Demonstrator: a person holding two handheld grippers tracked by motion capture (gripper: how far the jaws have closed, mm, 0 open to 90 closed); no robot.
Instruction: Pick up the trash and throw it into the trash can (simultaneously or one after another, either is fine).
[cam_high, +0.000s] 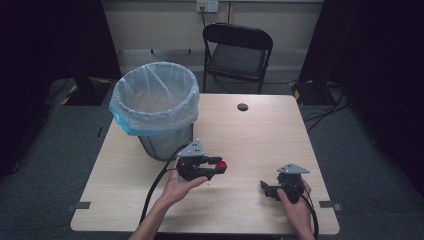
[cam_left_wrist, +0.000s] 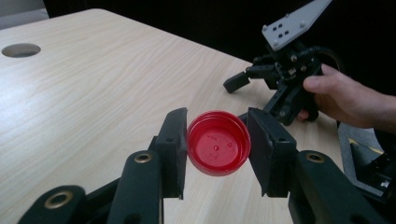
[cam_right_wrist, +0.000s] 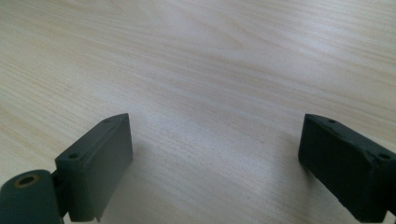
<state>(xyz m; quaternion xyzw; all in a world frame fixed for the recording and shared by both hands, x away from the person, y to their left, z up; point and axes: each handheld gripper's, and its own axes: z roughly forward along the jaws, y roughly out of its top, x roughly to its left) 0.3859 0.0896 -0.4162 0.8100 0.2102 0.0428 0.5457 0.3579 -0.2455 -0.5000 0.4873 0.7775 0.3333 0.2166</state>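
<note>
A red plastic bottle cap (cam_left_wrist: 217, 143) is clamped between the two black jaws of my left gripper (cam_left_wrist: 217, 140), its hollow side turned toward the camera. From above, that left gripper (cam_high: 216, 165) hangs over the table's middle, with the red cap (cam_high: 221, 164) at its tip, just right of the bin. My right gripper (cam_high: 265, 187) rests low near the front right of the table, jaws wide apart over bare wood. In its own view the right gripper (cam_right_wrist: 215, 149) has nothing between its jaws. It also shows far off as the right gripper (cam_left_wrist: 238, 83).
A grey waste bin (cam_high: 155, 107) lined with a pale blue bag stands at the table's back left. A round cable hole (cam_high: 242, 107) sits near the far edge. A black folding chair (cam_high: 236, 55) stands behind the wooden table (cam_high: 260, 140).
</note>
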